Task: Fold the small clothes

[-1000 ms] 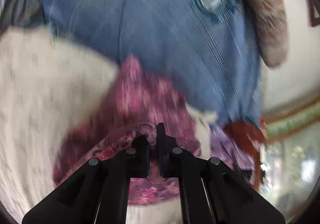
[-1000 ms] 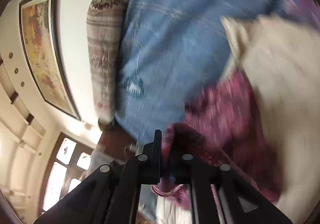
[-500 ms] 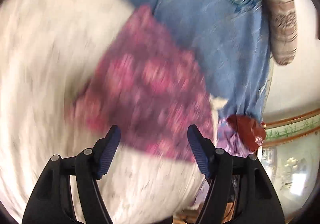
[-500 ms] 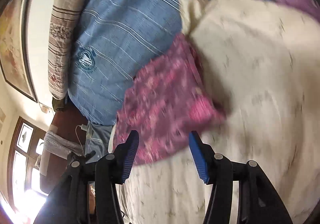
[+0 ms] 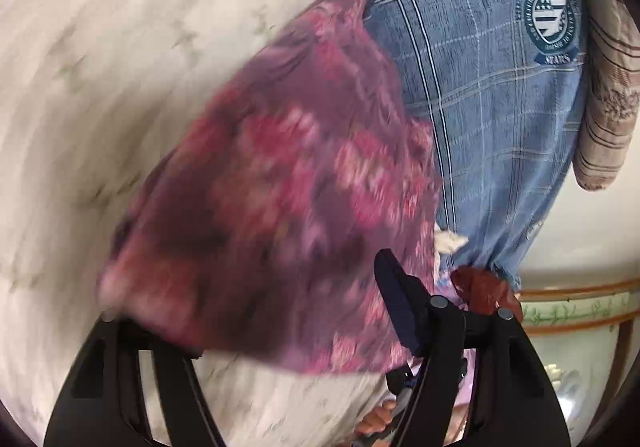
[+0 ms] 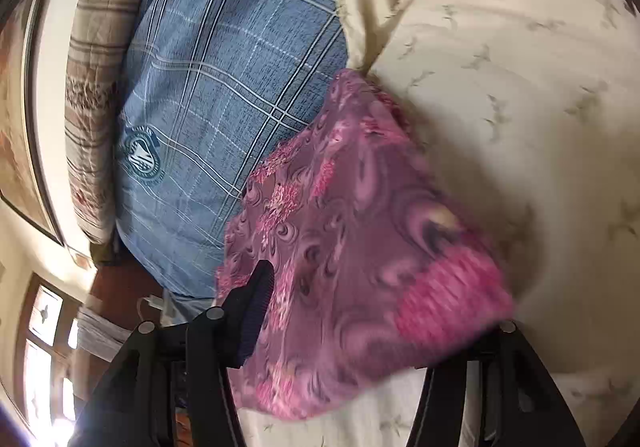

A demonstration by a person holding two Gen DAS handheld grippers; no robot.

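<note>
Left wrist view: you see the pink floral garment (image 5: 288, 207) lying on the cream bedspread (image 5: 120, 67), blurred, its far corner reaching the blue checked cover (image 5: 472, 107).
Garment, right wrist view: the same pink floral garment (image 6: 352, 247) lies flat over the edge where the cream bedspread (image 6: 520, 87) meets the blue checked cover (image 6: 224, 87); its near corner is blurred.
Left tool: your left tool (image 5: 288, 323) has its jaws closing, and the near hem of the garment lies between them; one finger is hidden under the cloth, and the pads do not look pressed on it, so it reads as released.
Right tool: your right tool (image 6: 376, 323) is also closing its jaws around the garment's near edge; one blue pad shows clear of the cloth beside it, the other is covered, so no grip is shown.
Bed surroundings: a striped brown bolster (image 5: 608, 99) lies along the far side of the blue cover, which carries a round badge (image 5: 554, 23).
Beyond the bed: a dark red cloth (image 5: 484, 291) sits past the bed's corner.
</note>
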